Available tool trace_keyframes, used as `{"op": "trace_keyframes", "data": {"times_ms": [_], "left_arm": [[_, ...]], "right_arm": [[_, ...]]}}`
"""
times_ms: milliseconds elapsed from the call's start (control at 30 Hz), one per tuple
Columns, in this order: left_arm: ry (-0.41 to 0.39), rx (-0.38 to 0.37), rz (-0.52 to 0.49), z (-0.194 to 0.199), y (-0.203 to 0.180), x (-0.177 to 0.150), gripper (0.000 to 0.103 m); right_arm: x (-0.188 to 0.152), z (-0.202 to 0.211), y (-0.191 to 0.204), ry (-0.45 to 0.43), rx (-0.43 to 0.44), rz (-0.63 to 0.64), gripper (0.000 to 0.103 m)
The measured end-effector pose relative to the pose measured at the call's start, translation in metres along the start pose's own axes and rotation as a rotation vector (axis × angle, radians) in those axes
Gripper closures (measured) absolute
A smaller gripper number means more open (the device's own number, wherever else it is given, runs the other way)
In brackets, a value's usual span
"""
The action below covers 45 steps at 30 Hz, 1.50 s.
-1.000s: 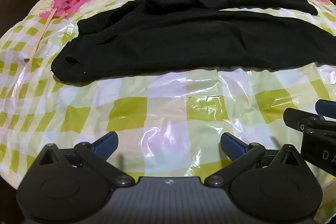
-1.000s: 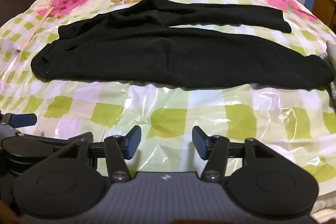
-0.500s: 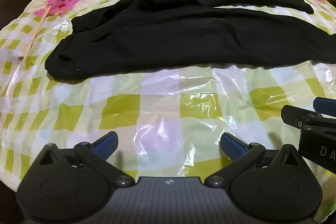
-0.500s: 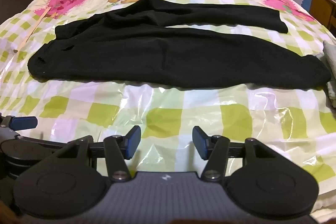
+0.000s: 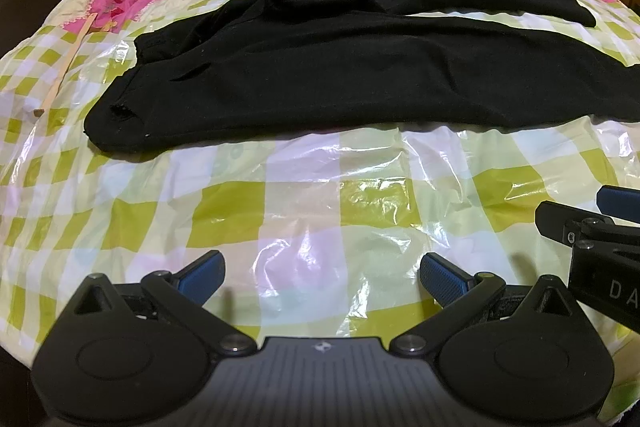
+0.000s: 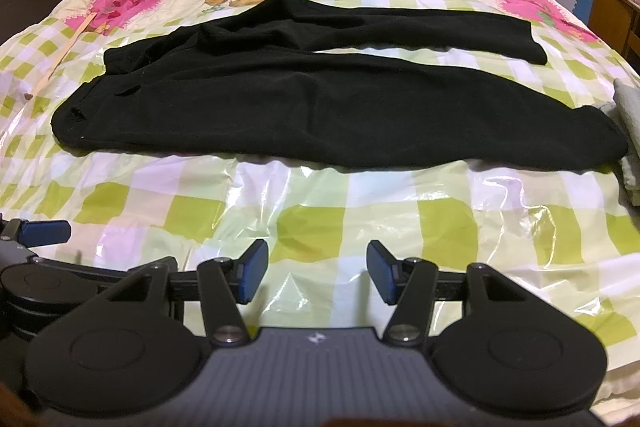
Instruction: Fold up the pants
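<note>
**Pants spread flat, folding not yet begun**

The black pants (image 6: 280, 99) lie unfolded across the bed (image 6: 360, 227), waistband at the left, two legs running right, the far leg angled apart. Every fold remains to be made. The left tool (image 5: 322, 273) and the right tool (image 6: 312, 269) hover wide and empty over bare bedcover, well short of the pants' near edge.
</note>
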<state>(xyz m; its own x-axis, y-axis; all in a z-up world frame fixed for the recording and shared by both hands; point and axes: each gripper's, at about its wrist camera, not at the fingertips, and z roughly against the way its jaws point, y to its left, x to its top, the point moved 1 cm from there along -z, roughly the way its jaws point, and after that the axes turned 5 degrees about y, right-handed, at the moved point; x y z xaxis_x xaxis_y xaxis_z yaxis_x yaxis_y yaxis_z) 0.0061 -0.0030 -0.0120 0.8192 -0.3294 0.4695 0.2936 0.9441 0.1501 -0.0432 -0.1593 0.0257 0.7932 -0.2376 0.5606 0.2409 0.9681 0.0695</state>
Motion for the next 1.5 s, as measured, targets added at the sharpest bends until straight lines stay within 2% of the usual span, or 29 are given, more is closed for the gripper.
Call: {"op": "trace_keyframes", "data": {"times_ms": [1500], "left_arm": [[0.008, 0.007, -0.027, -0.0028, -0.0039, -0.0013, 0.0]], "right_arm": [[-0.0028, -0.0032, 0.0005, 0.017, -0.019, 0.004, 0.047]]}}
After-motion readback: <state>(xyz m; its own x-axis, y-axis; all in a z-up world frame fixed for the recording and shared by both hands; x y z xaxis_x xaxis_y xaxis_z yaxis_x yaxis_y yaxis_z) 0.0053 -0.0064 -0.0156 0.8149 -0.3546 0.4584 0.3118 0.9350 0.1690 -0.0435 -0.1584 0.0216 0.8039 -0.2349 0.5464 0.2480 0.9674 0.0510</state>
